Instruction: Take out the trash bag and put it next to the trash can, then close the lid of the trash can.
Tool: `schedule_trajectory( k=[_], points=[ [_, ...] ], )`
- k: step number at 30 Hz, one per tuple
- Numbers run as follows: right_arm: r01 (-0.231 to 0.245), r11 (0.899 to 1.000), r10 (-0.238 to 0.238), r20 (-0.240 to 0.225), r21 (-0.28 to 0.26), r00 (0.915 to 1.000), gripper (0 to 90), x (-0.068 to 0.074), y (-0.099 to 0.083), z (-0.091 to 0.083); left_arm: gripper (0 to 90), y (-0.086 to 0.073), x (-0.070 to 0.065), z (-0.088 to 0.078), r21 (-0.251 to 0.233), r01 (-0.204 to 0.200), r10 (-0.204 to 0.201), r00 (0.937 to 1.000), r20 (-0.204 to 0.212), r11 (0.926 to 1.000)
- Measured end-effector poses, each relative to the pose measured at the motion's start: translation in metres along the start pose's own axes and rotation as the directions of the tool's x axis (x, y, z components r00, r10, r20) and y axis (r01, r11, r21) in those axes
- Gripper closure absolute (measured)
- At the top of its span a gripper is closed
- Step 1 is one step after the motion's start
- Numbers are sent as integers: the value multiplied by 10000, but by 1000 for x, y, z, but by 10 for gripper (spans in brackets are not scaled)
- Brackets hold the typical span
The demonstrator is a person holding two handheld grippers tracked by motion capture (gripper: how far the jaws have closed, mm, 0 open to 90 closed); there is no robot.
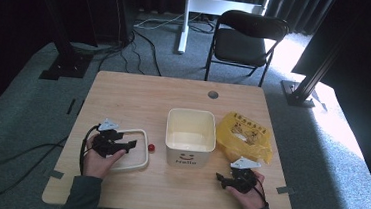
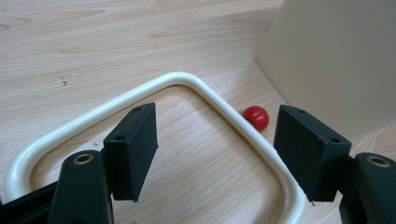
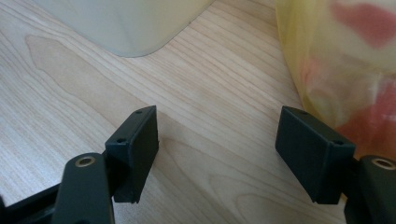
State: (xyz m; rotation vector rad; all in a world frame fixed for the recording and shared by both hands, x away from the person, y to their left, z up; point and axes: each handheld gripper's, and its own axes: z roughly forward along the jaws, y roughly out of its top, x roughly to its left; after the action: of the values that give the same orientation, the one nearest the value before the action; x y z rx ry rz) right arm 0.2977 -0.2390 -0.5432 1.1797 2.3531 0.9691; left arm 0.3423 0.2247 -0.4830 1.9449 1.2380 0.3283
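On the left, the left hand [image 1: 96,161] comes in from the bottom edge and holds the left tongs [image 1: 129,144] low over the cream frame [image 1: 142,154], jaws spread wide with nothing between them, pointing right toward the red ball [image 1: 151,147] that sits on the counter [image 1: 124,94] touching the frame's outer corner, next to the bin [image 1: 190,136]. Over on the right, the right hand [image 1: 249,192] has the right tongs [image 1: 219,178] pointing left at bare counter, also spread and empty, near the yellow bag [image 1: 244,136].
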Motion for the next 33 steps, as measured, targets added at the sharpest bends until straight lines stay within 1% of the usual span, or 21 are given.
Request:
schedule_trajectory(
  k=[5,7,9,11,14,15,18,23,25,28,31,33],
  points=[
    [-26,10000,26,15,-25,10000,291,0,0,0,309,-1,4,-3,-19,80,-80,9999,-75,10000],
    [-26,10000,26,15,-36,10000,289,0,0,0,309,-1,6,-4,-30,76,-77,9998,-209,10000],
    [-37,10000,37,14,-53,10000,283,1,0,1,309,-1,8,-5,-11,86,-87,9996,-257,10000],
    [-34,10000,34,15,-65,10000,279,1,0,1,309,-1,10,-5,-32,155,-155,9995,-272,9999],
    [-34,10000,34,24,-93,10000,271,1,0,1,309,-1,11,-8,-56,144,-146,9993,-350,9999],
    [-30,9999,30,20,-98,10000,270,1,0,1,309,-1,11,-8,-79,163,-166,9993,-343,9998],
    [-29,9999,30,19,-101,10000,271,1,0,1,327,-2,14,-10,66,130,-128,9996,-254,9999],
    [-16,9999,16,15,-125,10000,268,1,-1,1,343,-2,17,-11,186,110,-106,9996,-250,9998],
    [-17,9999,17,23,-131,10000,267,1,-1,2,343,-2,17,-12,227,63,-55,9995,-321,9997],
    [-16,9999,16,25,-140,10000,266,1,-1,2,343,-3,20,-13,228,144,-138,9995,-271,9996],
    [-16,9999,17,26,-145,10000,266,1,-1,2,343,-4,24,-14,249,349,-347,9994,-88,9991],
    [3,9999,-2,28,-158,10000,266,1,-1,2,343,-5,25,-14,243,311,-306,9993,-197,9992]
  ],
)
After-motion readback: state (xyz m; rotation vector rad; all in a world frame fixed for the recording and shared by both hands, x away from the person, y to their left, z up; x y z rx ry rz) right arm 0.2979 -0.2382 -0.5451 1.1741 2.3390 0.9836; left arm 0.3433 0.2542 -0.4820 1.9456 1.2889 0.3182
